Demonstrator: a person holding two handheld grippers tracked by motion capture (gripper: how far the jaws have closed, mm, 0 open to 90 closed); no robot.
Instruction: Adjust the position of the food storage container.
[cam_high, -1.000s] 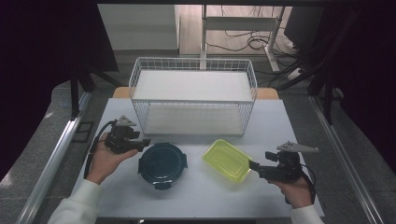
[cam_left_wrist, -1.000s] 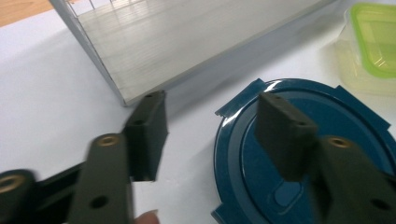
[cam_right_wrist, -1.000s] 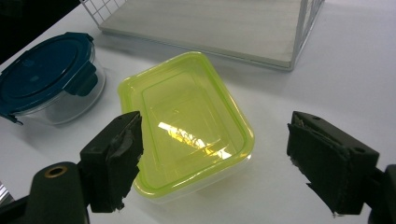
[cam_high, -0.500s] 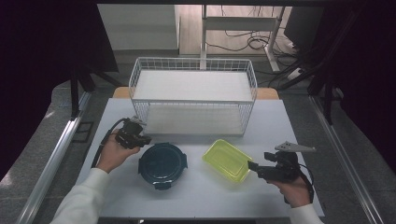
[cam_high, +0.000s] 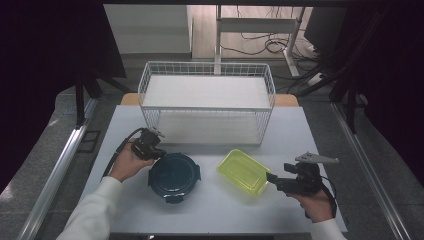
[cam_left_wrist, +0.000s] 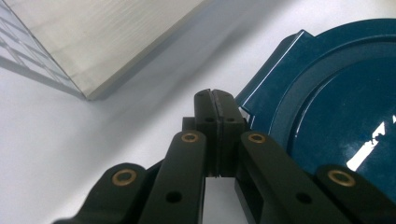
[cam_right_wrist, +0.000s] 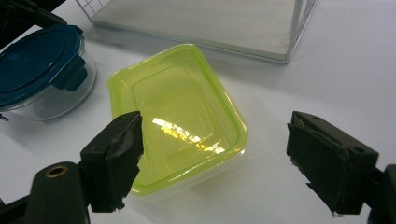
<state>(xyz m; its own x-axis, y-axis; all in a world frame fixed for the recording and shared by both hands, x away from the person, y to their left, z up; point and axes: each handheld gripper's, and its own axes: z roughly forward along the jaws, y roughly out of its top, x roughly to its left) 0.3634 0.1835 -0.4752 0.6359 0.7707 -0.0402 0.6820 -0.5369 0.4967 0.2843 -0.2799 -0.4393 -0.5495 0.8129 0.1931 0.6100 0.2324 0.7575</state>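
Observation:
A round container with a dark blue lid (cam_high: 174, 176) stands on the white table, left of centre. My left gripper (cam_high: 158, 152) sits at its upper left rim. In the left gripper view the left gripper (cam_left_wrist: 215, 93) is shut; its jaws have just been closing and nothing is between them. The tips lie beside a latch tab of the blue lid (cam_left_wrist: 336, 116). A yellow-lidded rectangular container (cam_high: 244, 171) lies right of centre. My right gripper (cam_high: 270, 177) is held just right of it, open. In the right gripper view the right gripper (cam_right_wrist: 212, 158) faces the yellow container (cam_right_wrist: 177, 116) without touching it.
A white wire basket (cam_high: 207, 107) with a pale board floor stands at the back of the table. Its near wall is close behind both containers. The table's front edge runs just below the person's forearms.
The left hand moved right and down to the blue container's rim, and its jaws went from part open to shut. The right hand kept still.

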